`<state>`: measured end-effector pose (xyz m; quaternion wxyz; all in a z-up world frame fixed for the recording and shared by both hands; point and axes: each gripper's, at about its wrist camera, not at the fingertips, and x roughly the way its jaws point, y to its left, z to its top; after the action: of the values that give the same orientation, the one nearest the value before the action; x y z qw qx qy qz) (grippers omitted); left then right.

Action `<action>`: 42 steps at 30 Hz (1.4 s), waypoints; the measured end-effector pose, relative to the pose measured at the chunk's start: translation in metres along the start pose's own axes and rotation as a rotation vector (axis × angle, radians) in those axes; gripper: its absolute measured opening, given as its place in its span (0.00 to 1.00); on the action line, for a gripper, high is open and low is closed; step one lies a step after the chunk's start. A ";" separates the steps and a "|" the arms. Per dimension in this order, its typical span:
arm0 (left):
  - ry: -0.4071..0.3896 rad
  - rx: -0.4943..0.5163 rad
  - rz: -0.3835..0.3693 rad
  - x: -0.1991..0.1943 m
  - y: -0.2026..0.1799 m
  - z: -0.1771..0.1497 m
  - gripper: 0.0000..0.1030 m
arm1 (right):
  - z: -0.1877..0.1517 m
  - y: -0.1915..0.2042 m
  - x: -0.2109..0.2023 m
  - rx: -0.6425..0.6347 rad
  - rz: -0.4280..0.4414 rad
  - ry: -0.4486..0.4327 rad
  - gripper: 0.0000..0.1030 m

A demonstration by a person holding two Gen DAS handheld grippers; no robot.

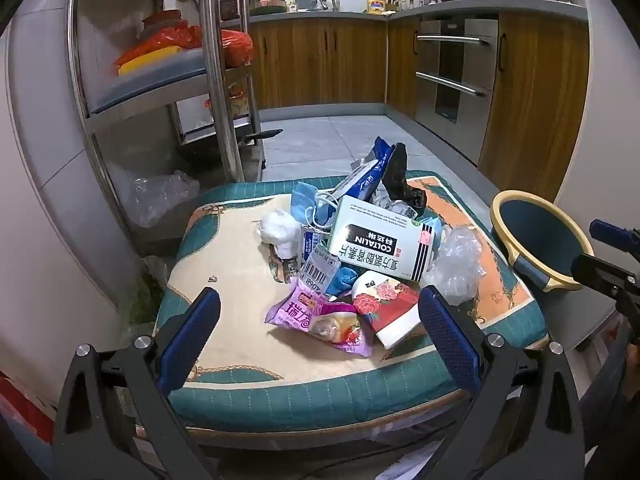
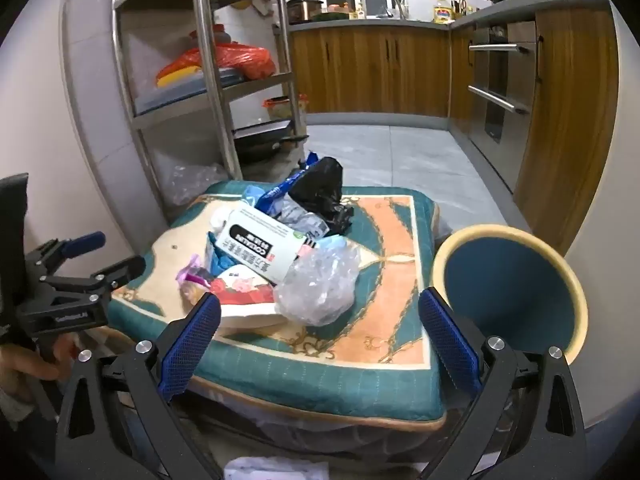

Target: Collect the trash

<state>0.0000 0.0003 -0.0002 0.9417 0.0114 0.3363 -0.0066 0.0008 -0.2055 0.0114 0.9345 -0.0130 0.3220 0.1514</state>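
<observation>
Trash heaped on a cushion, bin beside it.

A white medicine box [image 1: 380, 240] lies tilted atop the pile; against it, toward the near edge, rest a red floral packet [image 1: 386, 308] and a pink snack wrapper [image 1: 316, 316]. Crumpled clear plastic [image 1: 456, 266] sits just right of the box, a white tissue wad [image 1: 278, 230] left of it, a black bag [image 1: 400, 176] and blue pouch [image 1: 370, 176] behind. The blue, cream-rimmed bin [image 1: 540, 236] stands off the cushion's right edge, empty.
</observation>
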 end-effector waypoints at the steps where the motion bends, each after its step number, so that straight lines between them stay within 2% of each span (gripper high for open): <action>1: 0.006 -0.001 -0.002 0.000 0.001 0.000 0.95 | 0.000 0.000 0.000 -0.011 -0.019 -0.003 0.95; 5: 0.012 0.005 -0.010 0.005 0.006 0.001 0.95 | 0.003 0.000 -0.001 -0.007 -0.004 0.005 0.95; 7: 0.009 0.022 0.013 0.004 -0.001 -0.002 0.95 | 0.003 0.006 -0.002 -0.017 -0.010 0.010 0.95; 8: 0.006 0.022 0.014 0.005 -0.002 -0.004 0.95 | -0.001 -0.001 0.003 0.028 0.043 0.032 0.95; 17: 0.019 0.046 0.024 0.004 -0.012 -0.002 0.95 | -0.001 0.000 0.006 0.020 0.053 0.028 0.95; 42: 0.012 0.031 0.022 0.002 -0.009 -0.001 0.95 | 0.000 -0.001 0.002 0.021 0.060 0.020 0.95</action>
<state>0.0003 -0.0085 -0.0027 0.9394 0.0298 0.3415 -0.0016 0.0029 -0.2055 0.0100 0.9263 0.0048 0.3331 0.1759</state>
